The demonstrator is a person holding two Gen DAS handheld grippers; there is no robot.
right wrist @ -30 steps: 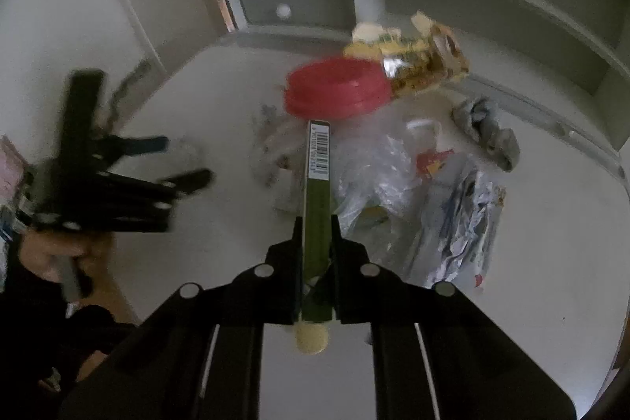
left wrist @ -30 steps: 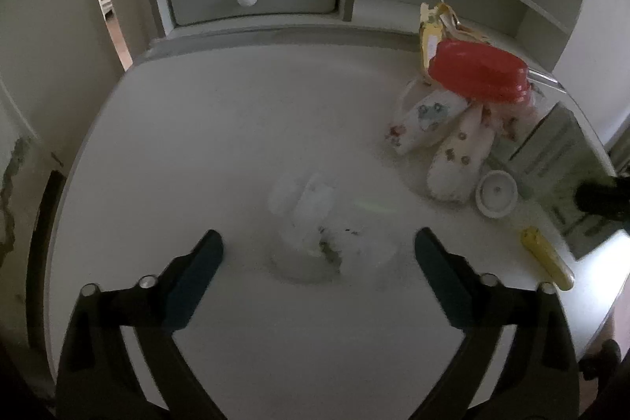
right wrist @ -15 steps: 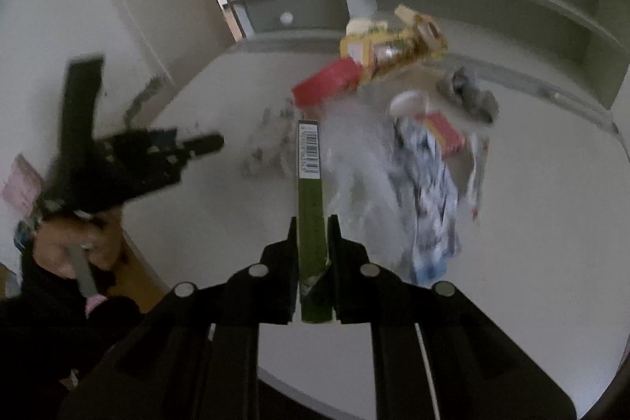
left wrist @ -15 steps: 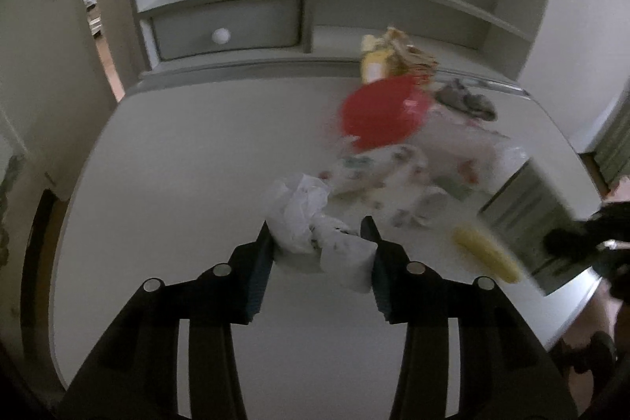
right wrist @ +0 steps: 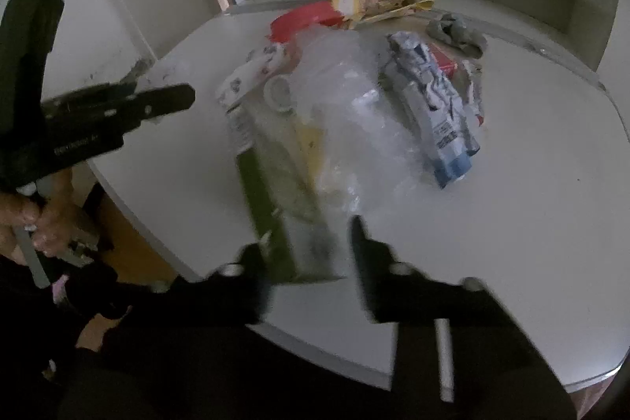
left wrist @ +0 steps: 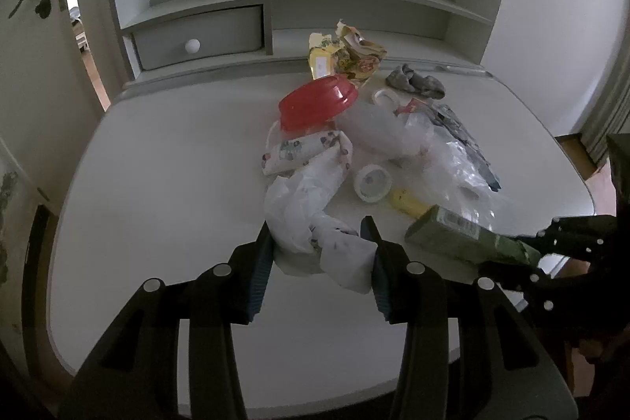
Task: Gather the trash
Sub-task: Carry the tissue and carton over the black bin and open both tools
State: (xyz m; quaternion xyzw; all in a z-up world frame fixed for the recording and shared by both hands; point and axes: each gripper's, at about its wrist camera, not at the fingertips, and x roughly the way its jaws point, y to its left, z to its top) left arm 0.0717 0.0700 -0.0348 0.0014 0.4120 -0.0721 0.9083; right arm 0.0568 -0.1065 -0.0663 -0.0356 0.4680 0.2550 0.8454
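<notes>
My left gripper (left wrist: 317, 256) is shut on a crumpled white tissue wad (left wrist: 315, 223), held just above the white desk (left wrist: 157, 191) near the trash pile. In the right wrist view my right gripper (right wrist: 307, 254) has its jaws opening, and they stand visibly apart. A flat green carton (right wrist: 283, 199) lies tilted and blurred between them, its far end on the clear plastic bag (right wrist: 346, 113). From the left wrist view the green carton (left wrist: 453, 235) sticks out of the right gripper at the desk's right edge. The left gripper (right wrist: 157, 105) shows at the left, held by a hand (right wrist: 43, 219).
The pile holds a red bowl (left wrist: 319, 101), a yellow wrapper (left wrist: 346, 58), a grey cloth (left wrist: 415, 83), patterned paper (left wrist: 303, 148), a white cap (left wrist: 372, 182), a yellow piece (left wrist: 407, 201) and a blue-white packet (right wrist: 433, 105). A shelf unit with a drawer (left wrist: 197, 34) backs the desk.
The left jaws closed on the tissue wad and carried it up toward the pile. The right gripper dropped toward the pile; its jaws spread and the carton turned from edge-on to flat.
</notes>
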